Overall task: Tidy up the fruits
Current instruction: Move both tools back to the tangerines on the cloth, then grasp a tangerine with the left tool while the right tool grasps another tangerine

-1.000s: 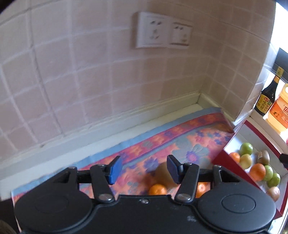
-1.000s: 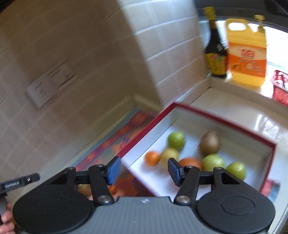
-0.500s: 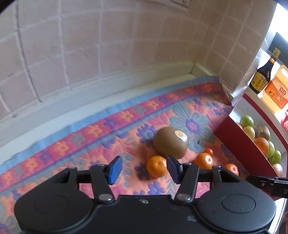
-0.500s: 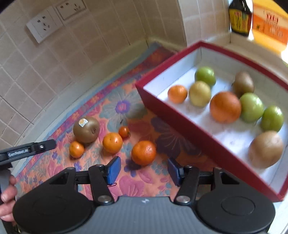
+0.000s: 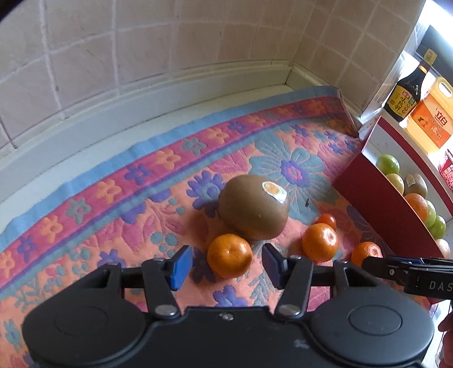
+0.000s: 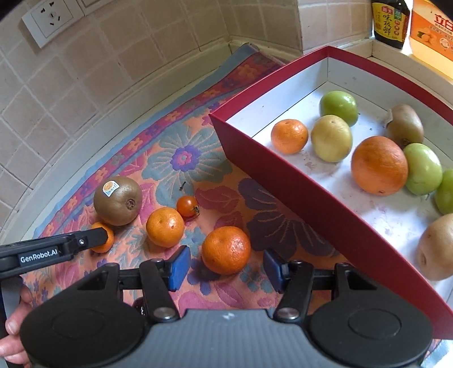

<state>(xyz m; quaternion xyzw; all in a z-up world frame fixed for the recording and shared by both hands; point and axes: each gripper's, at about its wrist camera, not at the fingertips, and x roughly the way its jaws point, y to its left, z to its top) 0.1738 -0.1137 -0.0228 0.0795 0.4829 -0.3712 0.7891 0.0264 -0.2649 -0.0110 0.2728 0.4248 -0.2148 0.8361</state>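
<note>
Mandarins on the floral mat: one (image 5: 229, 255) sits between my wide-open left claw (image 5: 226, 267), another (image 6: 226, 250) inside my open right claw (image 6: 223, 267). Probably squeeze next, then red box (image 6: 283, 181).

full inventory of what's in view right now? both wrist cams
mandarins on mat: 3, orange, loose on the mat left of the box
kiwi on mat: 1, brown with sticker, behind the mandarins
cherry tomato: 1, red, on the mat right of the kiwi
mat: 1, floral orange, pink and blue, on the counter
box: 1, red outside, white inside, holds about nine mixed fruits
sauce bottle: 1, dark, on the ledge behind the box
jug: 1, orange, beside the bottle
wall socket: 1, white, on the tiled wall
left gripper: open, around the leftmost mandarin
right gripper: open, around the nearest mandarin
</note>
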